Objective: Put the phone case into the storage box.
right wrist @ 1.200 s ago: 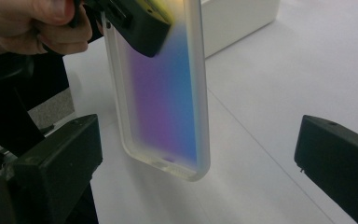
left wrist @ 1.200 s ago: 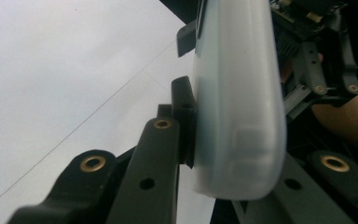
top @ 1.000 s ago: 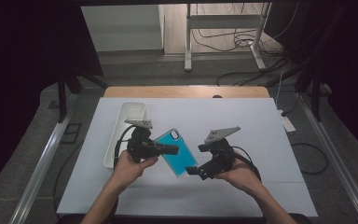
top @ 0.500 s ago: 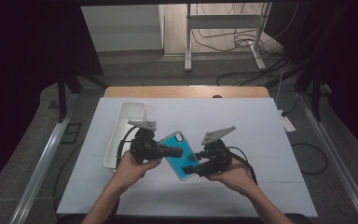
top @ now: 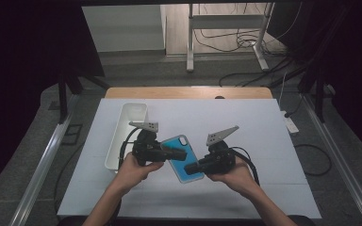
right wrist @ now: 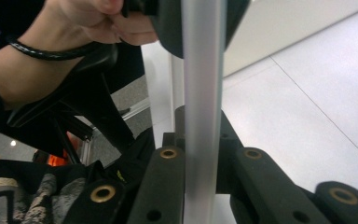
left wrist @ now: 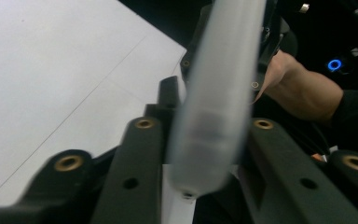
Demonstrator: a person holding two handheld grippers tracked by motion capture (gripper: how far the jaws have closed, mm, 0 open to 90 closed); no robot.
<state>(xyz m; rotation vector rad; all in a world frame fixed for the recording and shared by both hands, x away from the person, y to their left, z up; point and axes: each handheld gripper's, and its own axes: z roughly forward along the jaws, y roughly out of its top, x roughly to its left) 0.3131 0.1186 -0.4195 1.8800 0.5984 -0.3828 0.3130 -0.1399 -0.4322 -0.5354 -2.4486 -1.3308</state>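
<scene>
A blue phone case [top: 177,141] hangs over the middle of the white table sheet [top: 273,141], between my two grippers. My left gripper [top: 182,154] comes at it from the left. In the left gripper view the case's pale edge [left wrist: 214,93] stands between the left gripper's [left wrist: 200,126] jaws. They have just been opening and look slack around the case. My right gripper [top: 192,168] reaches in from the right. Its jaws have just been closing, and in the right gripper view they [right wrist: 203,154] pinch the case's edge [right wrist: 203,93].
A long white tray [top: 133,113] lies at the left of the sheet, just beyond my left hand. A wooden table edge [top: 188,92] runs along the back. Metal rails flank both sides, and cables lie on the floor behind.
My right gripper has come in toward the case and shut its jaws on the case's lower right part. The case has tilted and shifted slightly. My left hand has stayed put.
</scene>
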